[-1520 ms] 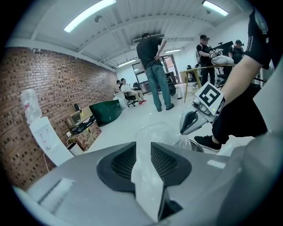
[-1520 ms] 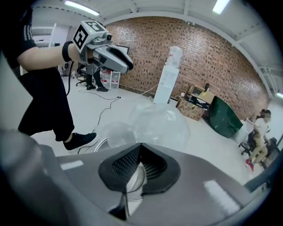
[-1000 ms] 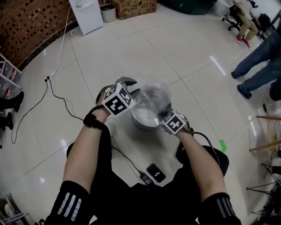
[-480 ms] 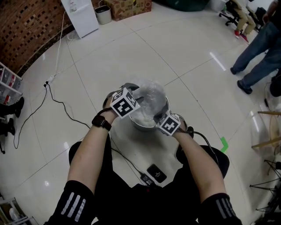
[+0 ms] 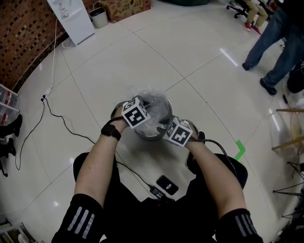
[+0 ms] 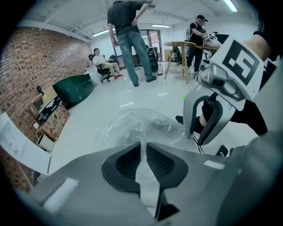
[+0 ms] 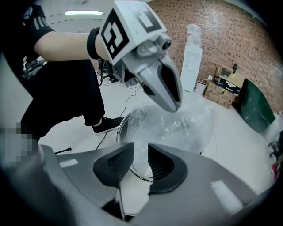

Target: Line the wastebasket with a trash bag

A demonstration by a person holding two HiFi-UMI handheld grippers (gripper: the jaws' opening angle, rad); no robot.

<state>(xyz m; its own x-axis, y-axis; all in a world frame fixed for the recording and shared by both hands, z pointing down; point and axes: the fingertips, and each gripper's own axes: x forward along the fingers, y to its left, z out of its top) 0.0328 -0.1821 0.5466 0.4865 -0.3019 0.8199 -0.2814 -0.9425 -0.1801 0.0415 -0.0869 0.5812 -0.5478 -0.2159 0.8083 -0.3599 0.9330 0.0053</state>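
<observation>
A round metal wastebasket (image 5: 142, 135) stands on the tiled floor in front of me, with a clear trash bag (image 5: 154, 98) bunched loosely in and over its mouth. My left gripper (image 5: 148, 109) is at the near left rim. Its jaws are closing, and the left gripper view shows a strip of the trash bag (image 6: 141, 126) pinched between the pads of the left gripper (image 6: 143, 148). My right gripper (image 5: 164, 126) is at the near right rim. The right gripper (image 7: 140, 154) is opening its jaws: bag film (image 7: 177, 123) hangs loose in the gap, above the basket rim (image 7: 121, 128).
A black phone (image 5: 167, 184) and a cable (image 5: 61, 118) lie on the floor near my legs. People (image 5: 275, 38) stand at the far right, and a wooden table edge shows at the right border. A white cabinet (image 5: 69, 14) and a small bin (image 5: 99, 16) stand by the brick wall.
My left gripper has come down from above the basket to its rim. The bag, which billowed high over the basket, now sits lower. The right hand has barely shifted.
</observation>
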